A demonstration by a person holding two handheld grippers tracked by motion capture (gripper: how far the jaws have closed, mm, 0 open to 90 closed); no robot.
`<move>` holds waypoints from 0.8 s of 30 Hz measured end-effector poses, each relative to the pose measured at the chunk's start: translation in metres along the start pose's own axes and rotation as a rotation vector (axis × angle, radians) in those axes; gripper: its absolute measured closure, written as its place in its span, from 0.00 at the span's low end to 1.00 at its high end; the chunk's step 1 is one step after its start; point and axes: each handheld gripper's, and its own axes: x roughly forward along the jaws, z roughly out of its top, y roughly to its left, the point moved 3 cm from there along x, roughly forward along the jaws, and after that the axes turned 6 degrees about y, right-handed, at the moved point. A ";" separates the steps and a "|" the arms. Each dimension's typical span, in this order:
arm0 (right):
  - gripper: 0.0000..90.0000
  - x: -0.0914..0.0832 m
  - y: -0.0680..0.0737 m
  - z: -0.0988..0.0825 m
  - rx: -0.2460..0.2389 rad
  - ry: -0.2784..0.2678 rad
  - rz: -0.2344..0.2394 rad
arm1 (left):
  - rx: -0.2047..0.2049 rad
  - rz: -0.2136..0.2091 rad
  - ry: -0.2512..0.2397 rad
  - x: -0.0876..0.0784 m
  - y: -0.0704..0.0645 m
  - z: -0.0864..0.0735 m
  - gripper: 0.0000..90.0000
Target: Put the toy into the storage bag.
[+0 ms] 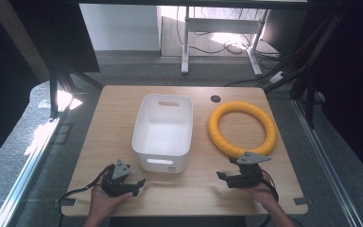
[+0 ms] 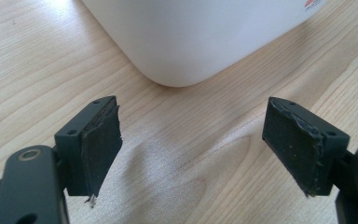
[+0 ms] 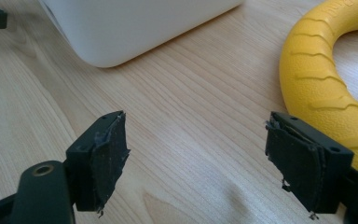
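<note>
Pale wooden table (image 1: 123,113) on grey floor (image 1: 38,170), sunlit behind. White plastic bin (image 1: 163,130) mid-table, ribbed yellow rubber ring (image 1: 242,127) beside it. Both hand-held grippers (image 1: 125,184) (image 1: 234,171) gape wide, empty. Right gripper view shows the ring's ribs near its jaw

1. I see the yellow ring (image 1: 242,128) lying flat on the bench (image 1: 113,127), right of centre. It is a thick hoop with ribbed grooves around its body, and bare wood shows through its middle.
2. Its near edge (image 3: 326,88) is just beside one jaw in the right gripper view; I cannot tell whether they touch.
3. The white bin (image 1: 163,132) stands upright at mid-bench, open-topped, empty, with rounded corners and handle slots, just left of the ring and apart from it.
</note>
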 end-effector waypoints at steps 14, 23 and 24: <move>0.30 -0.015 -0.009 0.020 -0.025 -0.009 -0.004 | -0.007 -0.006 0.008 0.000 0.000 0.000 0.22; 0.31 -0.023 -0.035 0.053 -0.075 0.089 -0.032 | -0.003 -0.009 0.018 0.000 0.000 0.000 0.22; 0.31 -0.023 -0.038 0.056 -0.080 0.100 -0.032 | -0.003 -0.009 0.018 0.000 0.000 0.000 0.22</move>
